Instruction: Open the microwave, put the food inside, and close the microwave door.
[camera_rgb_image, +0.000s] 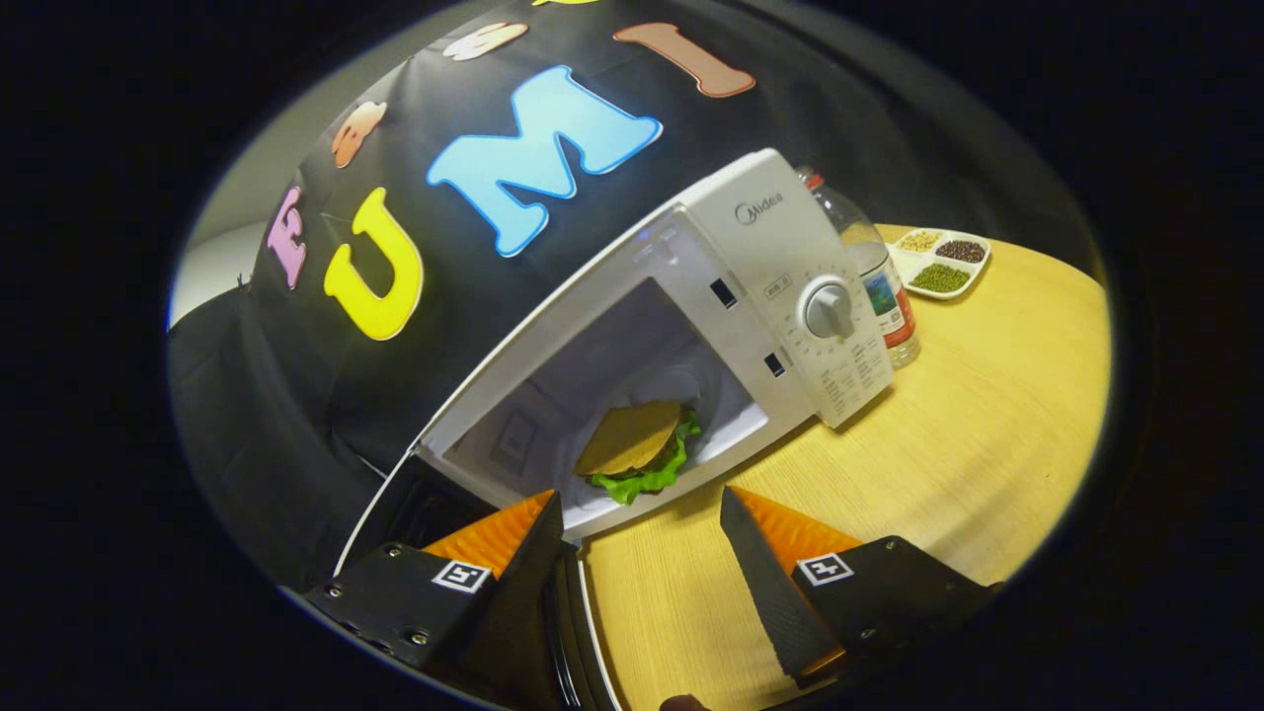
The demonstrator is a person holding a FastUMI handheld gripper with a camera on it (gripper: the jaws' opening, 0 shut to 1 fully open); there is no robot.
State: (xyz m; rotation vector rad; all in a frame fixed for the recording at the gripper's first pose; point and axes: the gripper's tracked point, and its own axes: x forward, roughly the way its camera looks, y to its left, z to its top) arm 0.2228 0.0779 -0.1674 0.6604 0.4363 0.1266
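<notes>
- The gripper (642, 513) tilted toward the microwave (691, 326) — fingers spread apart, holding nothing.
- The burger (637, 444) sat inside the open cavity, just beyond the fingertips.
- The door (395, 494) hung open beside the left finger.
- A bottle (879, 276) stood behind the microwave.

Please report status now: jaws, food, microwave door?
Gripper jaws open, empty. Burger inside microwave. Door open, nothing blocking it.
</notes>
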